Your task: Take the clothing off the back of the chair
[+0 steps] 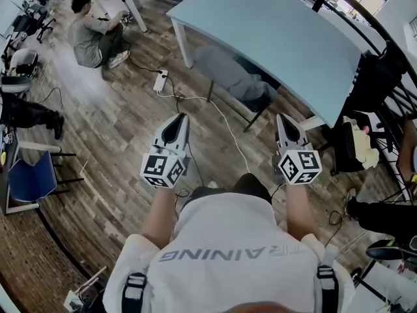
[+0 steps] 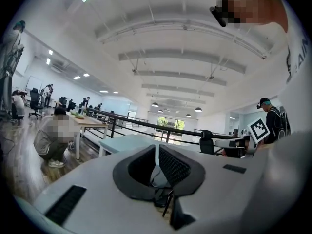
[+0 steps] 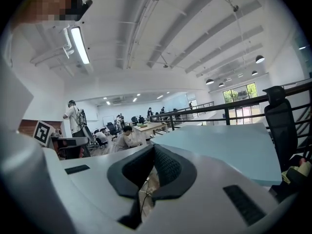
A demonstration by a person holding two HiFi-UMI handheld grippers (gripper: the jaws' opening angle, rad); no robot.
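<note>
Ok so both grippers are held out in front at about the same height, pointing across the wooden floor (image 1: 117, 129) toward a light blue bench (image 1: 280, 31). The left gripper (image 1: 178, 119) has its jaws fully closed, pads pressed flat together with nothing between them, and you can see that dead clearly in the left gripper view (image 2: 156, 149). Same deal with the right gripper (image 1: 285, 119): jaws closed on nothing, which the right gripper view (image 3: 153, 152) shows straight on. The clothing (image 1: 228, 70) is a grey garment draped over the back of a chair (image 1: 255, 117) that's tucked in under the near edge of the bench, so mostly you just see the grey fabric hanging there and a black chair leg sticking out below. It sits ahead of the grippers, roughly between the lines they point along, and well apart from both, so neither is touching it. A white power strip (image 1: 159, 81) lies on the floor left of the chair, with a thin cable (image 1: 225, 119) trailing from it toward the person holding the grippers. Farther off on the left someone is crouching on the floor (image 1: 88, 34) next to a wooden table, and a black office chair (image 1: 374, 77) stands at the right end of the bench.
</note>
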